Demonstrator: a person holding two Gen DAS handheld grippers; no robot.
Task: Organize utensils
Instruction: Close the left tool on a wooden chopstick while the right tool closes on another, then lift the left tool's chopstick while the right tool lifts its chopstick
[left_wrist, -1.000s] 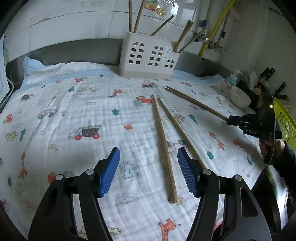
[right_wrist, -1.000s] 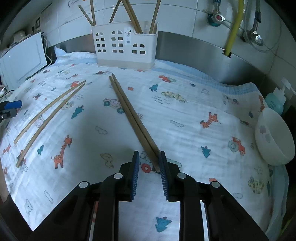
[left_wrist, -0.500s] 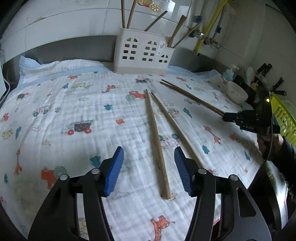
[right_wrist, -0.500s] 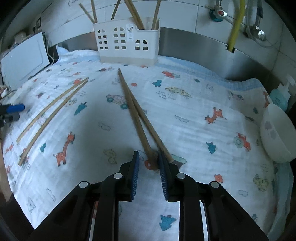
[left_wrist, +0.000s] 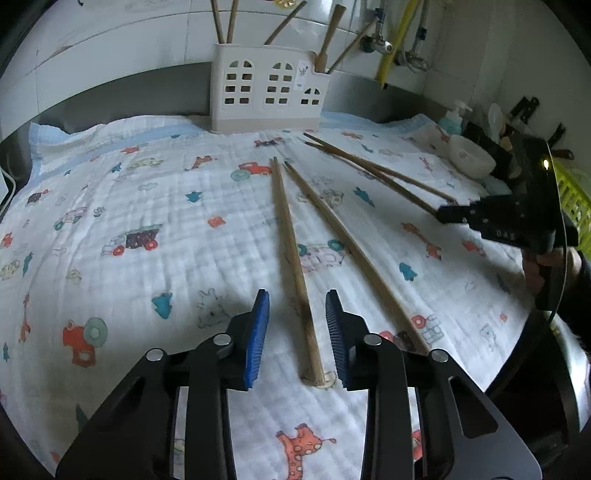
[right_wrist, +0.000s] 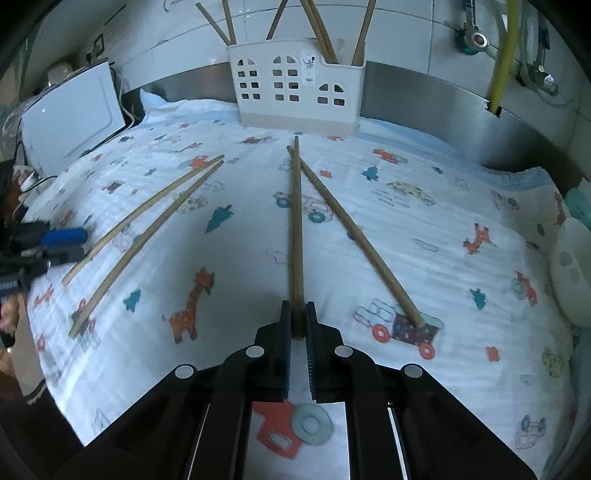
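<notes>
Four wooden chopsticks lie on a cartoon-print cloth (left_wrist: 147, 192) in front of a white utensil holder (left_wrist: 266, 92) that holds several more. My left gripper (left_wrist: 296, 295) straddles the near end of one chopstick (left_wrist: 291, 240); its jaws are closing and the blue pads stand clear of the wood. Its mate (left_wrist: 343, 236) lies just to the right. My right gripper (right_wrist: 297, 314) is shut on the near end of another chopstick (right_wrist: 296, 221), whose mate (right_wrist: 354, 236) splays off to the right on the cloth.
A white bowl (left_wrist: 471, 155) and a soap bottle (left_wrist: 452, 120) sit at the cloth's right edge, with a yellow basket (left_wrist: 572, 206) beyond them. A white appliance (right_wrist: 70, 125) stands at the left. A steel upstand and a tiled wall back the holder.
The left gripper moved forward over a chopstick and its jaws narrowed around it. The right jaws closed on one chopstick, which swung apart from its mate.
</notes>
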